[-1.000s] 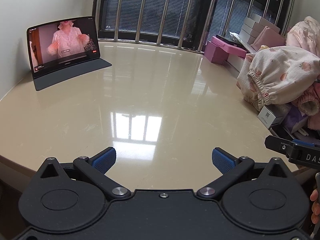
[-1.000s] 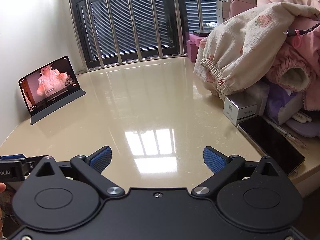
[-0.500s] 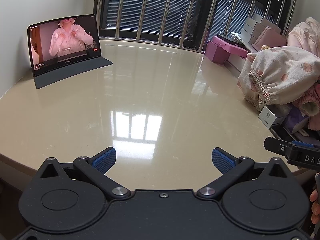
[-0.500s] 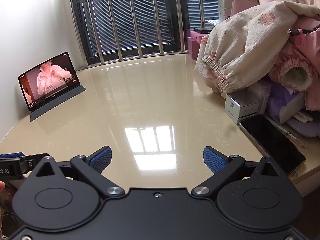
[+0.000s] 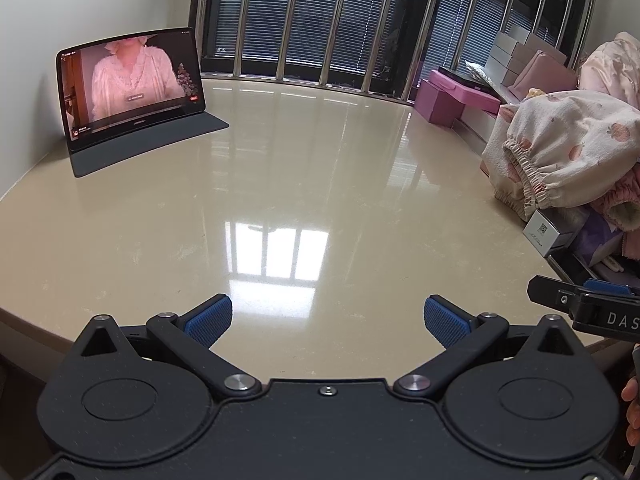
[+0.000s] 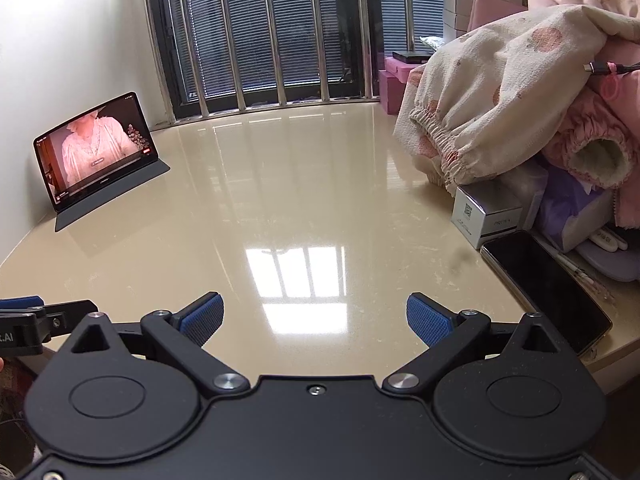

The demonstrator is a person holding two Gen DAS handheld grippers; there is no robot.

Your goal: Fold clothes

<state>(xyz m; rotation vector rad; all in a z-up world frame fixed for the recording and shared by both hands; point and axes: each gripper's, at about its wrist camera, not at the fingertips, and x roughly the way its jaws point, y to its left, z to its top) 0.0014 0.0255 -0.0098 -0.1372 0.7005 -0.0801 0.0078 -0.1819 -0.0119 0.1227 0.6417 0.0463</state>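
Left wrist view, glossy beige table [image 5: 280, 184], barred window [image 5: 320, 20], both grippers' fingers wide apart, empty

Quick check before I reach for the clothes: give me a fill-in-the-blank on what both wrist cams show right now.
1. Both the left gripper and the right gripper have their jaws ____.
2. The tablet stands at the table's far ____ side.
3. The cream strawberry-print garment lies on top of the pile at the table's ____ side.
4. The dark phone lies flat just in front of a small white ____.

Missing words: open; left; right; box
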